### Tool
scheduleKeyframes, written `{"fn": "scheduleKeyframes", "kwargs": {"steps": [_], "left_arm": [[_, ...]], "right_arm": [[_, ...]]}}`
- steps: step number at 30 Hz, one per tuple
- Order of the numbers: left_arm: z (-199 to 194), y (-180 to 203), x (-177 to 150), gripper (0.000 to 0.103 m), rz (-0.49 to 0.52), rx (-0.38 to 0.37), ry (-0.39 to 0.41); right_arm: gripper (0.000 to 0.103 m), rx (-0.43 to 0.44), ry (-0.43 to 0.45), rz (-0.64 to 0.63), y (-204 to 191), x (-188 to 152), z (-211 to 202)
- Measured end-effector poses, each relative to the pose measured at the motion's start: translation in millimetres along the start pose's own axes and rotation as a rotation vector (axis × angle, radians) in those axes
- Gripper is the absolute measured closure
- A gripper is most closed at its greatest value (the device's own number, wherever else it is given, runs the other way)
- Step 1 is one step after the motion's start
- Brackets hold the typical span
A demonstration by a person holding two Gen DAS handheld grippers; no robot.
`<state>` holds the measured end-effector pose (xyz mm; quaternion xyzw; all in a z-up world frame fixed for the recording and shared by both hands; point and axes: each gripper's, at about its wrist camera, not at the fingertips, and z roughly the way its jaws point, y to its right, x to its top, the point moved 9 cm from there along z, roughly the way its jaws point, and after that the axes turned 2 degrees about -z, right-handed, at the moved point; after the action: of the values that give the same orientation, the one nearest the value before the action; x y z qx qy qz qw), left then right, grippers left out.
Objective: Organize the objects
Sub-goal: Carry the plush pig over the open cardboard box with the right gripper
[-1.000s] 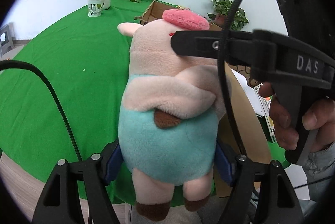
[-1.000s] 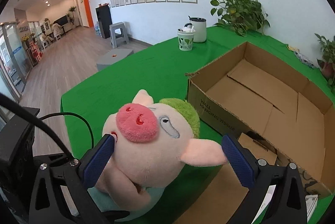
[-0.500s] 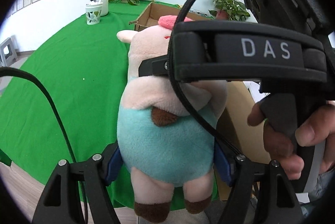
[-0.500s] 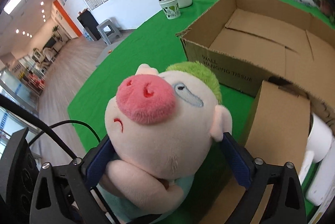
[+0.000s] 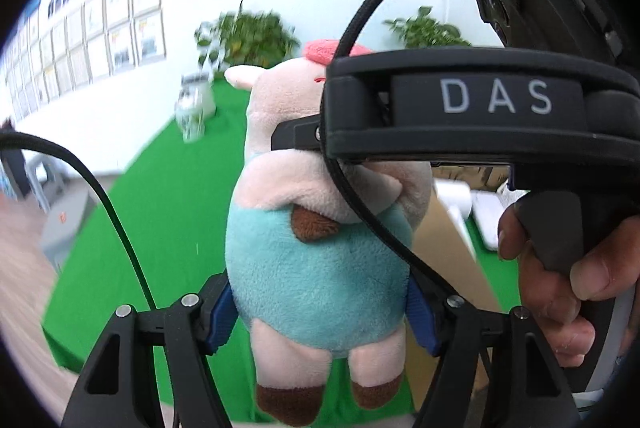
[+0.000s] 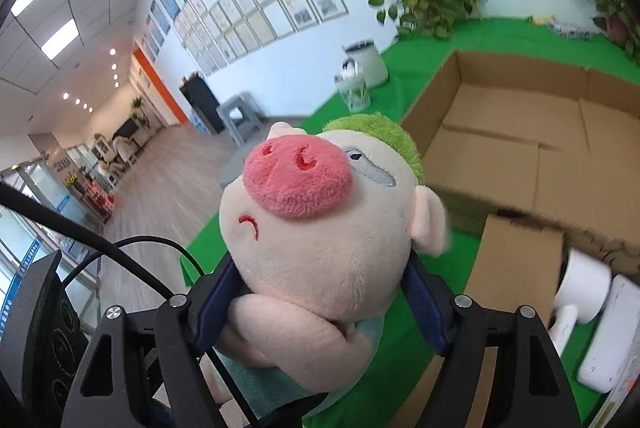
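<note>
Jaws of the left gripper [image 5: 320,312] are clamped on the teal belly of the plush pig [image 5: 316,268]; jaws of the right gripper [image 6: 320,304] are closed on the same toy at the neck, just under its head [image 6: 320,224]. The pig thus hangs in the air between both tools, above the near edge of the green table [image 5: 168,196], its long axis running from the left grip at the belly to the right grip at the head, snout [image 6: 298,180] pointing up and away. Further right, the open cardboard box [image 6: 520,132] stands on the table beyond and to the right of the head, its floor bare; the right gripper is judged the nearer to it. White items [image 6: 588,312] lie at the box's near right corner.
</note>
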<state>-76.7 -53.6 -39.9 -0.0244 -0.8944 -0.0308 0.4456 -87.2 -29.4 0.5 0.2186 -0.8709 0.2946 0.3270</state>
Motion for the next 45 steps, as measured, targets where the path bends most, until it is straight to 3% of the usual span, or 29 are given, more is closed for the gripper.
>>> {"fn": "scheduleKeyframes", "kwargs": {"steps": [8,15,20,25,31,38,45], "left_arm": [[-8,24,64,0.033,0.108,-0.037,0.128],[11,28,106,0.033,0.135,-0.058,0.16],[29,16,143,0.033,0.131,-0.075,0.192],[44,4,162,0.033,0.126,-0.092,0.178],[72,-2,174,0.033,0.131,-0.104,0.141],[117,-16,187,0.033,0.123,-0.097,0.075],[159,-22,191,0.033,0.113,-0.097,0.0]], "right_arm": [[0.032,-0.056,0.194,-0.011,5,45,-79],[0.032,-0.081,0.241,-0.002,18,68,-114],[0.032,-0.092,0.268,-0.036,28,114,-125],[0.031,-0.109,0.268,-0.038,45,176,-98],[0.031,-0.114,0.251,-0.008,82,219,-54],[0.031,-0.096,0.205,0.025,127,247,14],[0.031,-0.076,0.145,0.072,177,240,67]]}}
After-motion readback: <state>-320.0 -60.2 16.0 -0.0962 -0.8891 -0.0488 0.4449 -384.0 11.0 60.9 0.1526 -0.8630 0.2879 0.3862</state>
